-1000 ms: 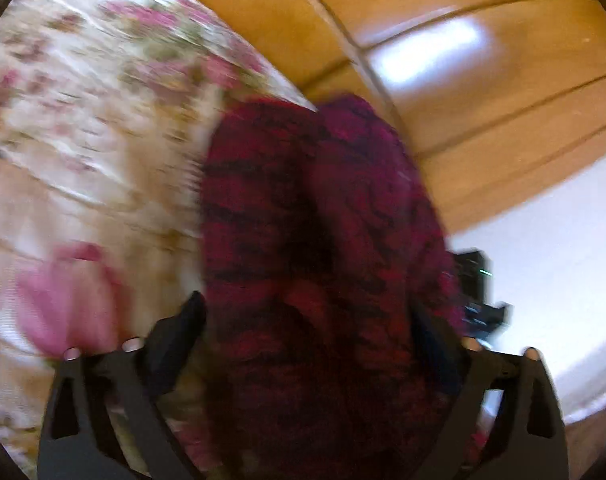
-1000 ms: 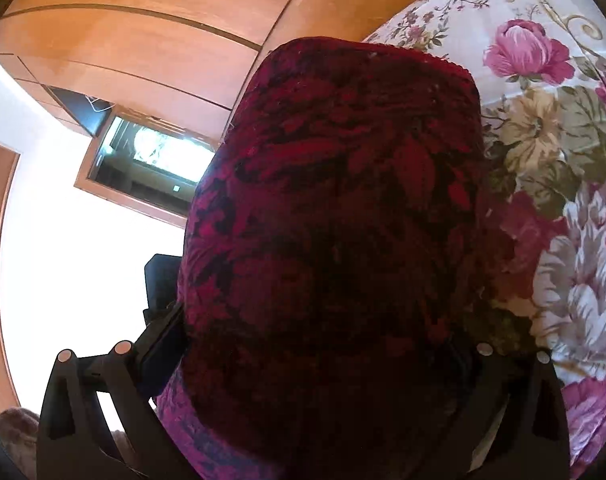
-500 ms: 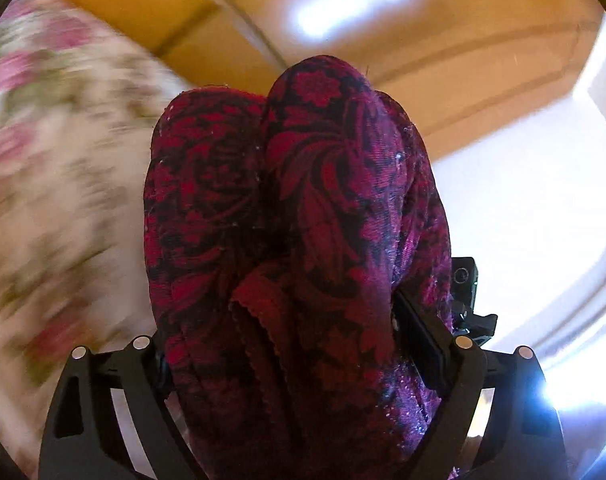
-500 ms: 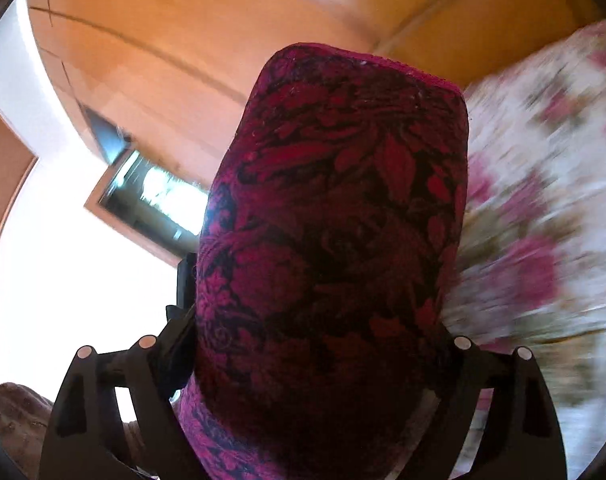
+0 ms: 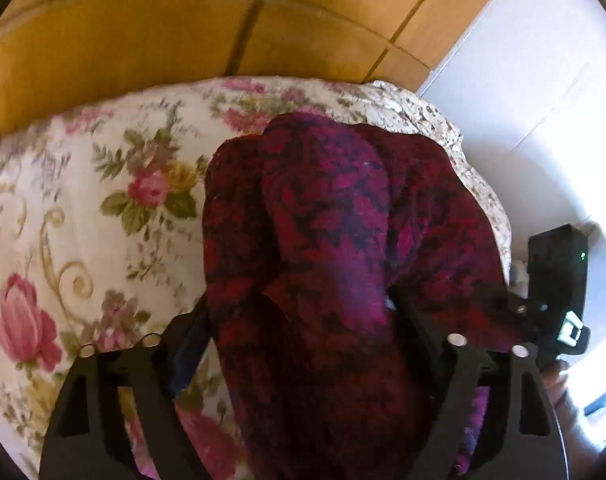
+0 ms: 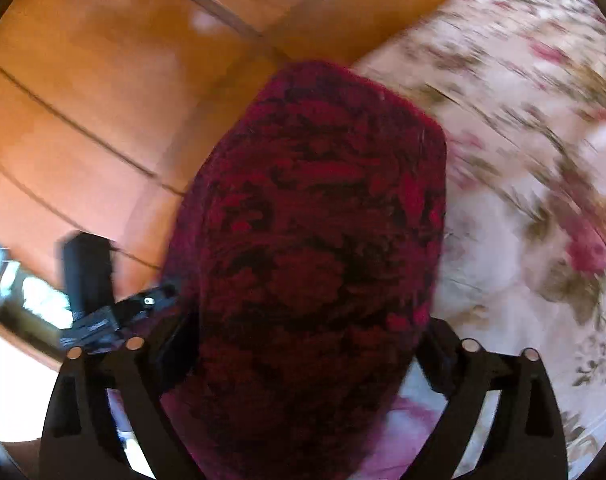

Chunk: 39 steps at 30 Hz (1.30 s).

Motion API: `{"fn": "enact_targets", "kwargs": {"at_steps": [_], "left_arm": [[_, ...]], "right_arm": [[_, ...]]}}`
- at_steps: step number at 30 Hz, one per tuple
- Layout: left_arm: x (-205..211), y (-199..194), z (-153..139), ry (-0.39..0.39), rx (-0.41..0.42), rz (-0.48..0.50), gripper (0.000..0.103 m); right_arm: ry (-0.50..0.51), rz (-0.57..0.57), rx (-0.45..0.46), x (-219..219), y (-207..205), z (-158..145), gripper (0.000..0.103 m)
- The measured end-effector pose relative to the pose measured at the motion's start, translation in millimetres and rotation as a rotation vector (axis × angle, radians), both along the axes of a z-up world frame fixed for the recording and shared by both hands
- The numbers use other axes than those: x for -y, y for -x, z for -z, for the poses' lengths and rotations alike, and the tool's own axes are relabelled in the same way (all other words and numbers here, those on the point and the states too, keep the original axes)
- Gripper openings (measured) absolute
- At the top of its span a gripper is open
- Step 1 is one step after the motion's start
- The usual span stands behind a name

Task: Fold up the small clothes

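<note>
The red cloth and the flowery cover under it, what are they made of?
Red cloth: probably a soft woven or knit fabric, matte, with a dark leafy pattern; it bunches in thick folds. Flowery cover: likely printed cotton-like bedding, matte and puffy, perhaps quilted.

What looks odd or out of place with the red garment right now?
The red garment is bunched into thick rolls between the left tongs, not flat on the floral bedspread. It also fills the right tongs. No damage shows.
</note>
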<state>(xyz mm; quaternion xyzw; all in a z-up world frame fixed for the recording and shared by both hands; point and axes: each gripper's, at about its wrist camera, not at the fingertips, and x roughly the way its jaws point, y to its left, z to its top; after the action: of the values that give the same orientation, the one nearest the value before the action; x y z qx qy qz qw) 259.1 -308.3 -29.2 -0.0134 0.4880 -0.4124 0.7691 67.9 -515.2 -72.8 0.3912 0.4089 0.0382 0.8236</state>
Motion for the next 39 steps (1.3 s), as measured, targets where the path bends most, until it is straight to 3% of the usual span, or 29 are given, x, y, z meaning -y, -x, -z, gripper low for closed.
{"fn": "enact_targets", "kwargs": {"at_steps": [3, 7, 11, 14, 18, 20, 29, 39], "left_arm": [[-6.7, 9.8, -6.5, -0.019, 0.070, -0.045, 0.088], [-15.9, 31.8, -30.7, -0.046, 0.230, -0.101, 0.087], [-32.6, 33.0, -26.4, -0.075, 0.309, -0.166, 0.087], [-48.0, 35.8, -13.0, -0.098, 0.278, -0.232, 0.087], [-57.9, 40.0, 1.7, -0.087, 0.250, -0.255, 0.088], [-54.3, 39.7, -1.8, -0.095, 0.258, -0.254, 0.088], [-76.9, 76.2, -42.5, -0.061, 0.300, -0.325, 0.092], [-107.9, 129.1, -74.7, -0.066, 0.409, -0.399, 0.098]], "right_arm": [[0.045, 0.025, -0.005, -2.2, 1.6, -9.8, 0.101], [0.276, 0.153, 0.004, -6.8, 15.9, -55.0, 0.101], [0.279, 0.178, 0.055, -29.2, 23.1, -87.4, 0.095], [0.295, 0.163, 0.031, -56.8, -3.0, -90.2, 0.089], [0.458, 0.153, -0.097, -81.2, -25.8, -48.5, 0.090], [0.467, 0.175, -0.090, -77.7, -24.4, -41.0, 0.092], [0.484, 0.225, -0.060, -93.6, 9.1, -80.3, 0.095], [0.662, 0.286, -0.023, -150.2, 62.2, -118.6, 0.100]]}}
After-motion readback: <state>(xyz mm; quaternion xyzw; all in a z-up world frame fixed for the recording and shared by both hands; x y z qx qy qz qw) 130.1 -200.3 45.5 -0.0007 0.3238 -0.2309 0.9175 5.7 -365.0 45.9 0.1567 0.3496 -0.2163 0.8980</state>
